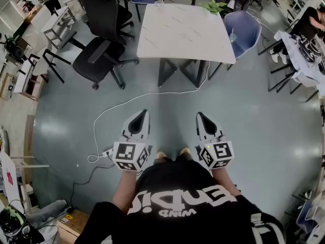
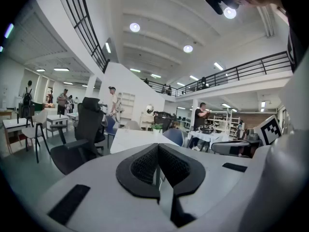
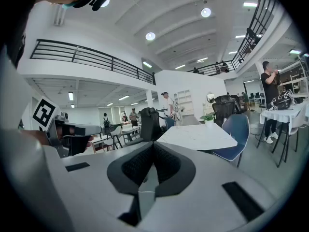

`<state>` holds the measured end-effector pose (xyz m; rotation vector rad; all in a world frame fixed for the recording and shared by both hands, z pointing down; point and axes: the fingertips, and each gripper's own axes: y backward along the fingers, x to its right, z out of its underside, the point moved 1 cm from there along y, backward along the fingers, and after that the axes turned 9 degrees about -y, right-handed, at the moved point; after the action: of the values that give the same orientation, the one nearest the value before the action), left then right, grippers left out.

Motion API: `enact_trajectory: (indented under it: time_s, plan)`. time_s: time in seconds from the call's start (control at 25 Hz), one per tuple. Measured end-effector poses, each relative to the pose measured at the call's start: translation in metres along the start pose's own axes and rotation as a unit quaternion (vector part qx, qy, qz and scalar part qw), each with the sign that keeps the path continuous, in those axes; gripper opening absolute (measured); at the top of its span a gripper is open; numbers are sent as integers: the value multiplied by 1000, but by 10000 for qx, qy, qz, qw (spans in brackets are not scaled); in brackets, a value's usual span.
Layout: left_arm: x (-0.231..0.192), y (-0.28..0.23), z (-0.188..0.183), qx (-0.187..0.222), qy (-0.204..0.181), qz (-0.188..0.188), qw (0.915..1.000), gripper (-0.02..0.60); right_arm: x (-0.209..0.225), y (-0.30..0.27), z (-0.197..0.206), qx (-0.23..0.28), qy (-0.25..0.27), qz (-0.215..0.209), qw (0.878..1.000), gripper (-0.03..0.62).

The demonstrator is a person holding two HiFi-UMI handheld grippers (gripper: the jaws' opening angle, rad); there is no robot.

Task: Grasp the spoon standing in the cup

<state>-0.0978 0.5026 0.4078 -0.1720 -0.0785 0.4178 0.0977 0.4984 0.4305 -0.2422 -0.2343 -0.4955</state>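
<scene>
Left gripper (image 1: 144,113) and right gripper (image 1: 199,115): jaws together, empty, above the floor (image 1: 254,116), well apart from the desk (image 1: 183,32).

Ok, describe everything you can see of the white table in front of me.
The white table has a rectangular top with faint grey veining, like marble, on a dark base of angled legs. It stands level on the grey floor. A small green plant sits at its far edge. A blue chair stands at its right side, and black office chairs to its left.
</scene>
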Motion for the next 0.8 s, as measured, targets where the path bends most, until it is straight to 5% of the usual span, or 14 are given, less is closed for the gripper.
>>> enact_trajectory:
  time_s: [0.8]
  plan:
    - [-31, 4, 9, 63, 33, 193, 9998, 14, -27, -13, 7, 210, -209, -8, 9996, 12]
